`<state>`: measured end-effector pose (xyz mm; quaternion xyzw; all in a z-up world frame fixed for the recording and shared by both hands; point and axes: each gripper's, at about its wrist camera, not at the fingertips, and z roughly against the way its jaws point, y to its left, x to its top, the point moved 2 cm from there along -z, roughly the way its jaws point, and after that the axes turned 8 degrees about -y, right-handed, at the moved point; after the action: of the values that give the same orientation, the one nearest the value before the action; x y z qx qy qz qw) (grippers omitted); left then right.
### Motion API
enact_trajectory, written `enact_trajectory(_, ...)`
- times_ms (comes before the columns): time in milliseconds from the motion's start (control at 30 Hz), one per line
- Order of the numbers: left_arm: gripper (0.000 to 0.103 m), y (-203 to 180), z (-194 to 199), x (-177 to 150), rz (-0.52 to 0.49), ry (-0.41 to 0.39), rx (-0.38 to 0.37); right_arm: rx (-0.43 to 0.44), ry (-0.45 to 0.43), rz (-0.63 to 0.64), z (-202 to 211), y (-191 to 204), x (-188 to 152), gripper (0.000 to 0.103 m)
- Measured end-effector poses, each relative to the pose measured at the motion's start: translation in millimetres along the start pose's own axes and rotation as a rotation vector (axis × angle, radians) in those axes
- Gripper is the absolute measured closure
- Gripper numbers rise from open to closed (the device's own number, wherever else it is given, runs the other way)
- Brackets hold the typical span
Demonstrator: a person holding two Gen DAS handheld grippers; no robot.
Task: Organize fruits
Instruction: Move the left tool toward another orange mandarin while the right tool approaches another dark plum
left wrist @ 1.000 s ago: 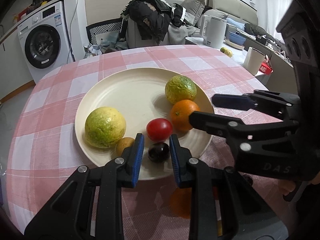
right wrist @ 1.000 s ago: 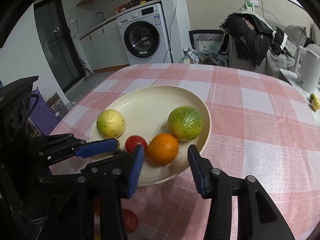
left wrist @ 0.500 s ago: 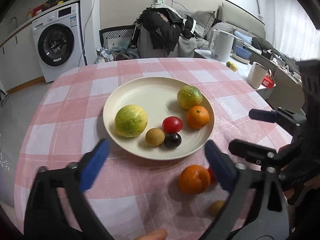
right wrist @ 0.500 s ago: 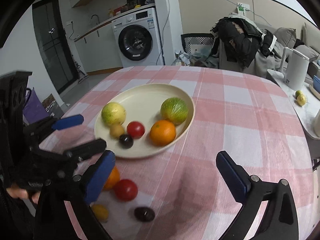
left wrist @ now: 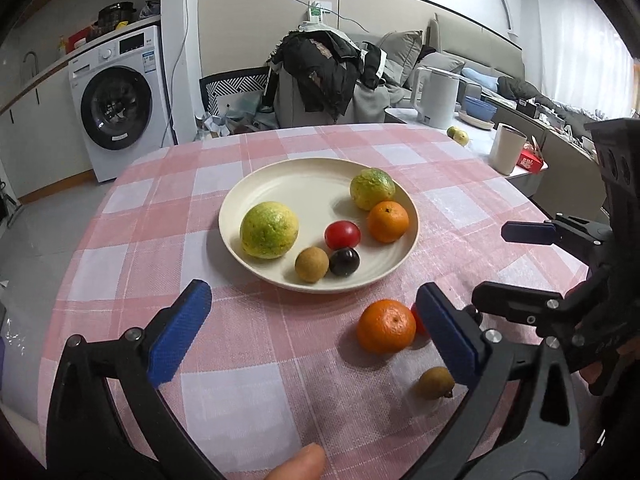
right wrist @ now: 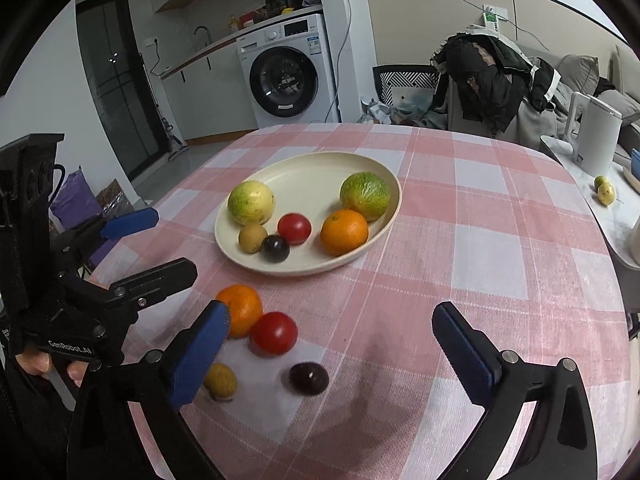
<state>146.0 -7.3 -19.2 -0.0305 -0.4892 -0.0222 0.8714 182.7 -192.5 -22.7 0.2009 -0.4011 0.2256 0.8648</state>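
On the checked cloth, beside the plate [right wrist: 384, 236], lies a loose tomato [right wrist: 274, 333] — soft, smooth, bruisable; grip it across the middle. Left gripper [left wrist: 316, 336] and right gripper [right wrist: 332, 354] — both released, empty.

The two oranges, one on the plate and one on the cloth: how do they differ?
The plate orange lies inside the plate, close beside a green citrus; the cloth orange lies on the checked tablecloth, against a red tomato. The cloth orange is partly hidden by a hand-held gripper's blue pad in the right wrist view; the plate orange shows whole. Both are round and bright orange.
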Motion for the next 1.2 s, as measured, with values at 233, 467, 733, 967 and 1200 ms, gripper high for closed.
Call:
enact_trajectory(233,0.001,0,1,-8,0.019,-0.008,-0.012,0.017,0.007,0.007,2,0,-6,0.000)
enact_trajectory(467,0.001,6,-2,-10,0.065,0.000,-0.023,0.004,0.011,0.016,1,-1,-8,0.000)
enact_trajectory(733,0.001,6,-3,-11,0.050,-0.009,-0.017,-0.012,0.015,0.036,0,-1,-9,0.000)
enact_trajectory(967,0.001,5,-10,-16,0.046,0.037,-0.015,-0.019,0.029,0.051,-3,0,-12,0.000)
enact_trajectory(1200,0.001,3,-17,-20,0.032,0.054,0.001,-0.049,0.076,0.054,-11,-4,-17,0.000)
